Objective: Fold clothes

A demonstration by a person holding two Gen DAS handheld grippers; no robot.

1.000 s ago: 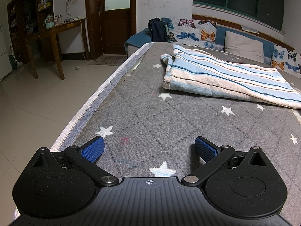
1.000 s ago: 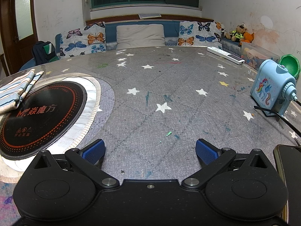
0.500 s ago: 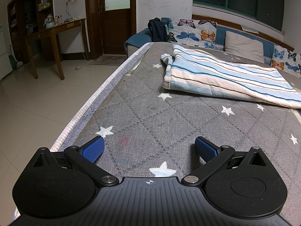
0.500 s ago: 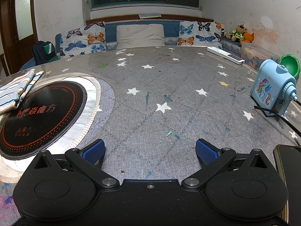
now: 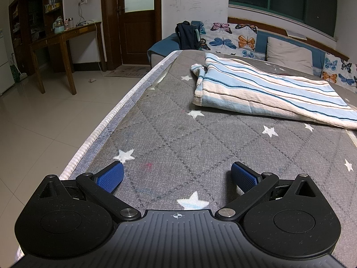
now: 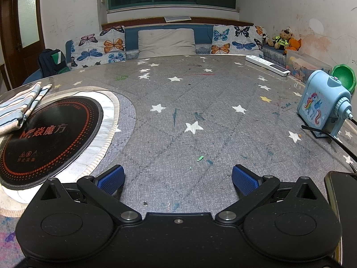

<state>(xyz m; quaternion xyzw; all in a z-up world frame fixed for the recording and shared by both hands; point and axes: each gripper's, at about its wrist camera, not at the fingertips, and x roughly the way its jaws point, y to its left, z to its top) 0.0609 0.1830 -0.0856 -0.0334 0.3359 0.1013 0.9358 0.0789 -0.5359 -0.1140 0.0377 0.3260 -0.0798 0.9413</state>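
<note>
On the table [image 5: 169,120], past my left gripper [image 5: 176,176], lies the cloth [image 5: 263,89]: striped, folded, flat, well apart from the blue pads [image 5: 110,176]. Left jaws spread wide, nothing between them, low over the grey star cover near the table's left edge. My right gripper [image 6: 177,176] likewise gapes wide and holds nothing. From the right view, the cloth [image 6: 20,105] sits at far left, one end lapping the black hob [image 6: 46,134]. Sharpener [image 6: 321,107] stands far right of the cloth; phone [image 6: 343,201] just beside my right gripper.
</note>
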